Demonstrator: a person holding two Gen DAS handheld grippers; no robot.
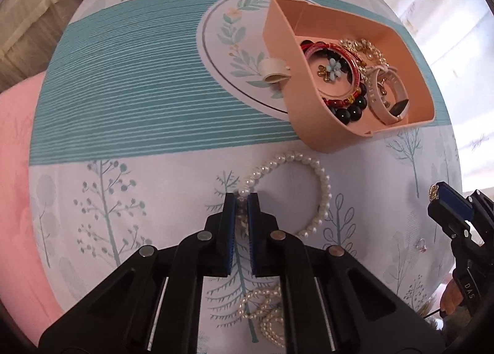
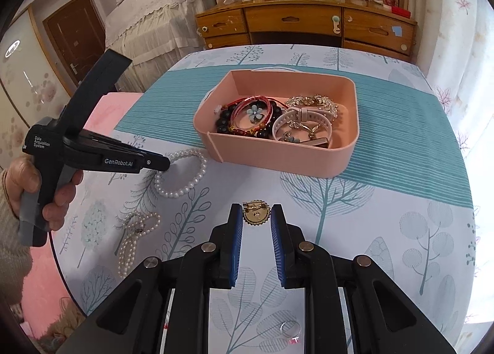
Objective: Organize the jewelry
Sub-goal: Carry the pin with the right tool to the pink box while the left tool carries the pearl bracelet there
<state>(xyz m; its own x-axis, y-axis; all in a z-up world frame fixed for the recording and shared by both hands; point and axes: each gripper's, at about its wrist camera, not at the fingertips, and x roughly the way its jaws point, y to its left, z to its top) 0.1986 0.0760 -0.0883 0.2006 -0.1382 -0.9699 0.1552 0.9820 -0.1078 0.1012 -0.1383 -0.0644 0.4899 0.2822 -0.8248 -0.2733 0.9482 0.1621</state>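
Two grippers are at work over the round table with its white tree-print and teal-striped cloth (image 2: 401,125). My left gripper (image 1: 242,198) points steeply down at the white pearl bead bracelet (image 1: 321,187), and its blue-padded jaws are pinched tight on the bracelet's near-left arc, beads showing right in the narrow slot between the pads; the rest of the loop lies flat on the cloth. My right gripper (image 2: 257,213) has its jaws clamped on a round gold brooch with a scalloped edge and a pin bar on its back (image 2: 256,213), which sits upright between the two tips, clear of the cloth as far as I can judge. Beyond both, the pink rounded plastic box (image 2: 284,165) sits on the teal stripes, already holding red cord bangles, dark bead bracelets, a pale pink watch strap and a gold sparkly chain. Nearer me, a tangled strand of small white pearls (image 2: 132,236) lies on the cloth, left of the brooch. Close under my right gripper, a thin clear ring (image 2: 290,327) rests on the table.
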